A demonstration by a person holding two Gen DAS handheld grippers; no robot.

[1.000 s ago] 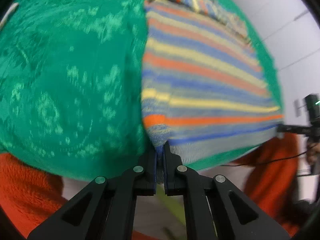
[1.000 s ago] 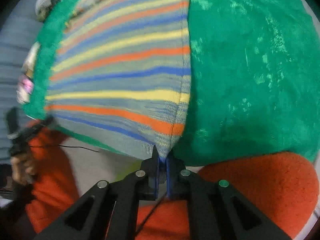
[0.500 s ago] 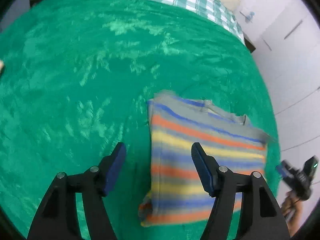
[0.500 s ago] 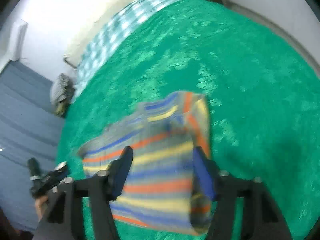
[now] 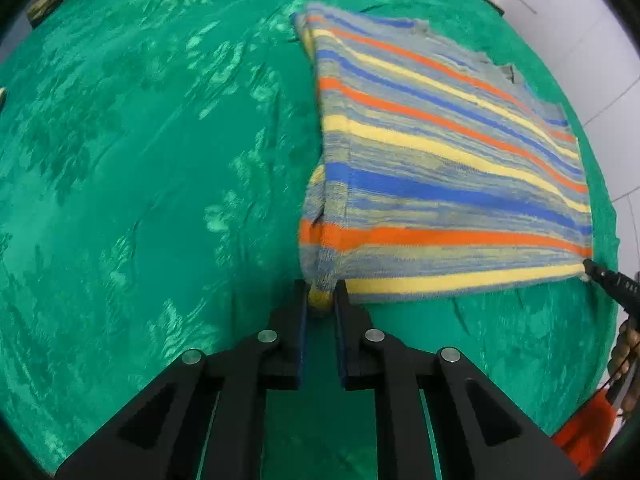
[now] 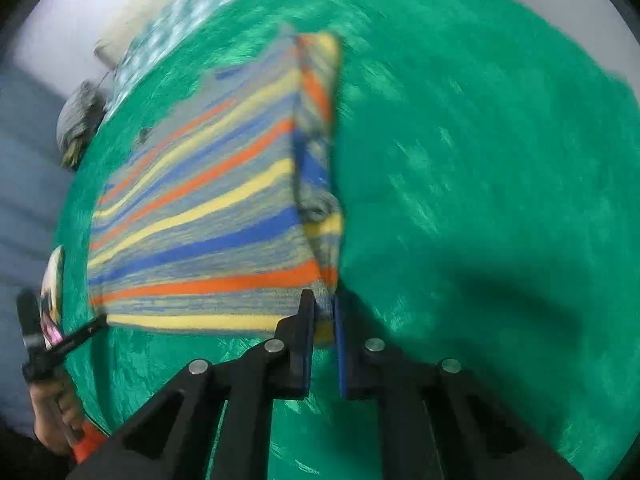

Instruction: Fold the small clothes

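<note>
Striped garment (image 5: pixel 440 184) blurs in the right view; left jaws closing, right jaws shut, each pinching a corner.

The right wrist view is smeared by motion blur, so the striped garment (image 6: pixel 208 216) has soft edges and the grey bundle (image 6: pixel 78 120) at the bed's far corner cannot be identified. In the left wrist view the frame crops the other hand (image 5: pixel 626 360) and its orange sleeve (image 5: pixel 588 428)

left claw (image 5: pixel 320 300) closing on striped garment (image 5: pixel 448 184) near corner | lying on green blanket (image 5: pixel 140 200)
</note>
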